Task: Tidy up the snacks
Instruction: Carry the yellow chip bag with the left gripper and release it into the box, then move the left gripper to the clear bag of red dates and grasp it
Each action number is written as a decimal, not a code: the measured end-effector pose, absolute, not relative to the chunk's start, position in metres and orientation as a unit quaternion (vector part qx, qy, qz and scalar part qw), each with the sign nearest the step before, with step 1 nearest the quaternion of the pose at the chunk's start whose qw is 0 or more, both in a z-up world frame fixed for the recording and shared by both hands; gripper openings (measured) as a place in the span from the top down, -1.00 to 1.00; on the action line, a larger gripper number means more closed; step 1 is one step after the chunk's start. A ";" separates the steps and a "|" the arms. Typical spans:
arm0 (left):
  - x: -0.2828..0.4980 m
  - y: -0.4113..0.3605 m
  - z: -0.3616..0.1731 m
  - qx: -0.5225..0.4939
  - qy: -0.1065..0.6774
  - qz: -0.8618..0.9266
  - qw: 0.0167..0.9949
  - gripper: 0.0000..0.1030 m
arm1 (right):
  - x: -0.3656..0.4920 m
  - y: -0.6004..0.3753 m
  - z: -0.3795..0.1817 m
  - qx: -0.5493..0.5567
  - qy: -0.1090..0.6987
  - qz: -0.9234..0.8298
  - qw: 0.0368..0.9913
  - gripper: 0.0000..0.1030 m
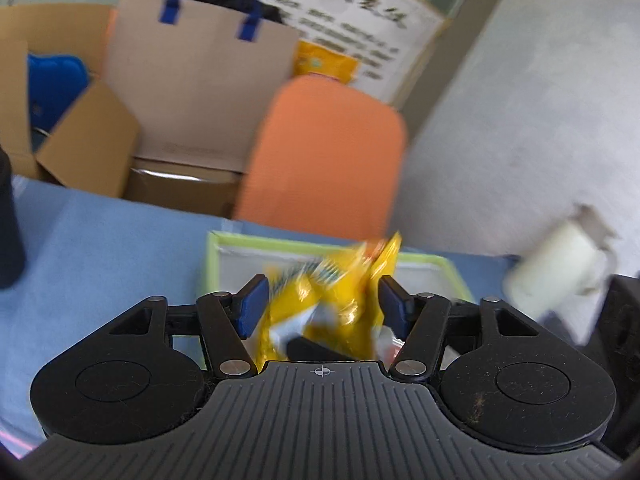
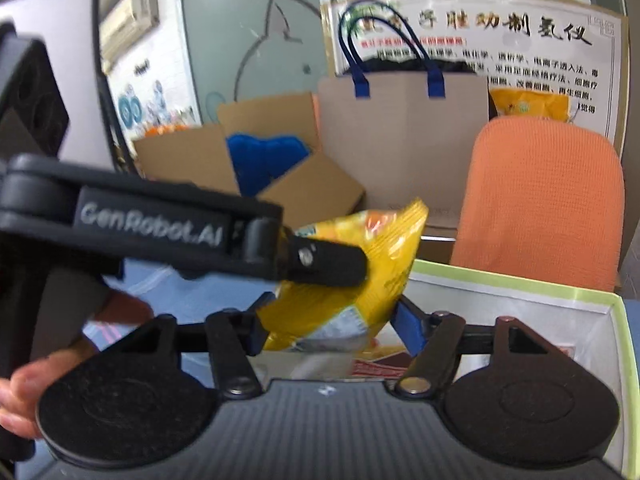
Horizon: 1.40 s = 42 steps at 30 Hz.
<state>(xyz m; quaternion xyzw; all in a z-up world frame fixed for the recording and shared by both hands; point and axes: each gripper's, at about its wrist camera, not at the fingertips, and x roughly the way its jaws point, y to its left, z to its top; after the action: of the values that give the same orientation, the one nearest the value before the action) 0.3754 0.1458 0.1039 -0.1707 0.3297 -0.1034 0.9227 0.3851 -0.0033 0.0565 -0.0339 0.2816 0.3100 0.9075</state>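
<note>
Hanging between the blue pads of the left gripper (image 1: 320, 304), lower centre of the left wrist view, is a yellow snack bag (image 1: 336, 300); jaws are spread wide with the bag blurred between them, so an actual grip cannot be confirmed. In the right wrist view the right gripper (image 2: 332, 324) has both pads against the same bag's sides, clamping it at centre frame. The left gripper's finger (image 2: 324, 264) crosses the bag from the left. A green-rimmed box (image 2: 520, 280) sits behind and below, at lower right.
</note>
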 end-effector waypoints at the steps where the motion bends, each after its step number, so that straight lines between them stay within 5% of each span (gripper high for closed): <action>1: 0.379 0.147 0.104 -0.164 0.328 -0.093 0.926 -0.05 | 0.388 -0.006 0.057 -0.034 0.281 0.305 0.909 -0.50; 8: 0.337 0.150 0.123 -0.132 0.271 -0.095 0.949 -0.34 | 0.335 -0.052 0.088 -0.002 0.212 0.303 0.929 -0.81; 24: 0.164 0.112 0.048 -0.161 0.336 -0.142 0.917 -0.35 | 0.131 -0.116 -0.008 0.042 0.308 0.249 0.917 -0.81; 42: 0.100 0.104 0.020 -0.221 0.394 -0.126 0.883 -0.34 | 0.106 -0.100 -0.036 0.031 0.334 0.294 0.895 -0.81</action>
<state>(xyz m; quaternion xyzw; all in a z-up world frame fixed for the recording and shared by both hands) 0.0996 0.1044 0.0197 -0.2213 0.3937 -0.1255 0.8833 0.1059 -0.0996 -0.0356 0.0312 0.3341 0.2941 0.8949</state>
